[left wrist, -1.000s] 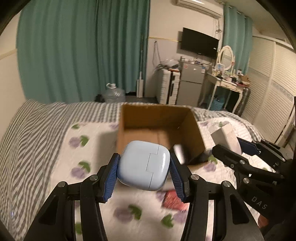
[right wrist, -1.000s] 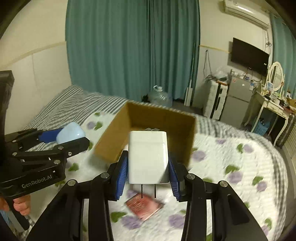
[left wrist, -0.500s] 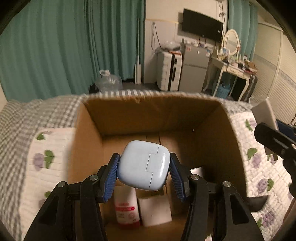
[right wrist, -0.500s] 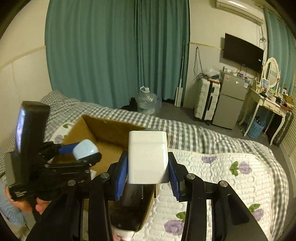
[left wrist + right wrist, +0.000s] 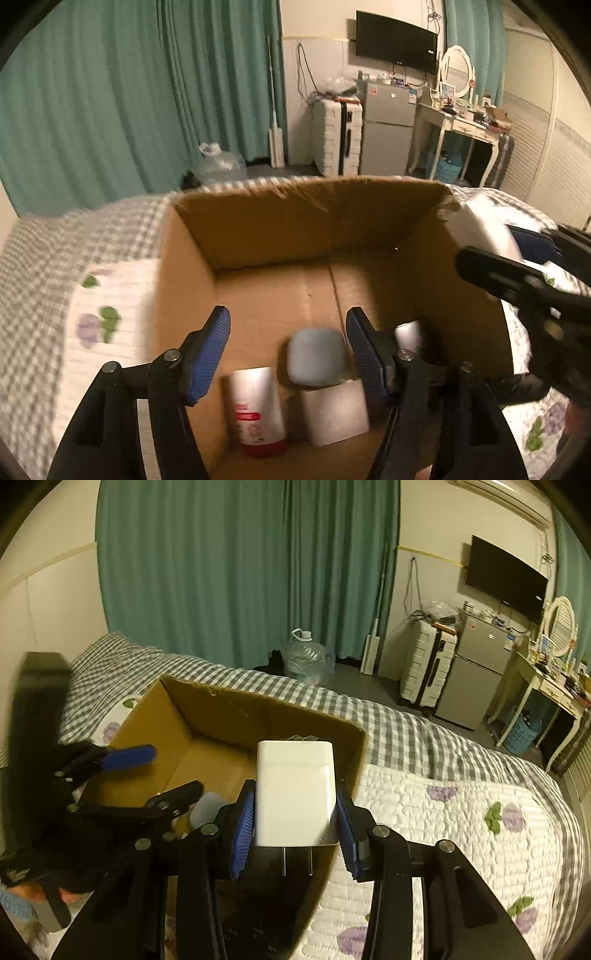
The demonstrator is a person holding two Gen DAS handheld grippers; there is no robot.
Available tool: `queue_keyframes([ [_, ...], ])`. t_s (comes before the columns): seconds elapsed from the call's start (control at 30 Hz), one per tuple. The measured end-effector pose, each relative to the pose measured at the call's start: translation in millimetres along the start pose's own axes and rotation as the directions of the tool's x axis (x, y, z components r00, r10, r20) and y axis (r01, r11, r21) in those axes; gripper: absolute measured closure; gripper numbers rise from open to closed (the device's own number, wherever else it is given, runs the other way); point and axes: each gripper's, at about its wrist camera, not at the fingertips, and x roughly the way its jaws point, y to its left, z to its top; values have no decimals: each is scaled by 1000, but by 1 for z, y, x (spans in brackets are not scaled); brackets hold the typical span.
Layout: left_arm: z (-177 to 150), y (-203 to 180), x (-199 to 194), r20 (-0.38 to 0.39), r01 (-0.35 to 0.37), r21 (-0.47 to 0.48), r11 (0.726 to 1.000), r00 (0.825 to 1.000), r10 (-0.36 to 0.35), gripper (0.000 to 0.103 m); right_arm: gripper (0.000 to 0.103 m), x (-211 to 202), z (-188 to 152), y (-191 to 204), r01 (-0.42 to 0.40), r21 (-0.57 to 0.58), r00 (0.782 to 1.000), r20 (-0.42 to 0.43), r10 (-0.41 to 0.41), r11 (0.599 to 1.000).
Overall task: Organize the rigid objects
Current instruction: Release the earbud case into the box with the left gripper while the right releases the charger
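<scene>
An open cardboard box (image 5: 295, 221) stands on the bed and also shows in the right wrist view (image 5: 207, 720). My left gripper (image 5: 288, 350) is open above the box, and the pale blue earbuds case (image 5: 317, 358) lies blurred inside it on a white box (image 5: 332, 413), beside a white and red bottle (image 5: 258, 413). My right gripper (image 5: 295, 834) is shut on a white plug charger (image 5: 295, 794), prongs down, at the box's right wall. The left gripper also shows in the right wrist view (image 5: 155, 775).
The bed has a quilt with purple flowers (image 5: 461, 830) and a grey checked blanket (image 5: 92, 229). Beyond are teal curtains (image 5: 147, 92), a water jug (image 5: 306, 657), a suitcase (image 5: 338, 136), a small fridge (image 5: 388, 133) and a dressing table (image 5: 465, 129).
My left gripper opened and the earbuds case fell into the box. My right gripper with the charger moved closer to the box's right wall.
</scene>
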Motion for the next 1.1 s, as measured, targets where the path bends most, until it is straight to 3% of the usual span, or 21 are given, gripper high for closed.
queue_keyframes([
  [0.2, -1, 9, -17, 42, -40, 20, 999, 998, 39, 34, 63, 34, 11, -4, -49, -22, 996, -69, 48, 999],
  [0.33, -6, 10, -20, 59, -50, 14, 999, 997, 49, 34, 62, 52, 14, -7, -33, -47, 992, -127, 27, 998],
  [0.43, -8, 13, -26, 62, -34, -5, 999, 997, 35, 34, 58, 52, 12, -6, -27, -50, 994, -111, 22, 998],
  [0.47, -8, 14, -29, 64, -33, -9, 999, 997, 33, 34, 54, 48, 11, -7, -21, -40, 995, -98, 17, 999],
  [0.5, -7, 13, -32, 66, -33, -13, 999, 997, 33, 34, 43, 42, 11, -7, -9, -35, 997, -83, 6, 999],
  [0.57, -9, 15, -44, 73, -36, -23, 999, 997, 38, 34, 41, 24, 10, -10, -2, -12, 999, -52, 1, 1000],
  [0.67, -19, 18, -63, 76, -33, -34, 999, 997, 35, 34, 21, -17, 3, -11, 96, -1, 995, 6, -96, 995],
  [0.93, -61, 24, -105, 56, -72, -52, 996, 996, 75, 32, 7, -111, -41, -2, 138, 37, 989, 55, -140, 990],
  [1.1, -96, 34, -110, 37, -106, -92, 990, 993, 110, 31, 6, -115, -88, 22, 117, 27, 993, -5, -116, 993],
])
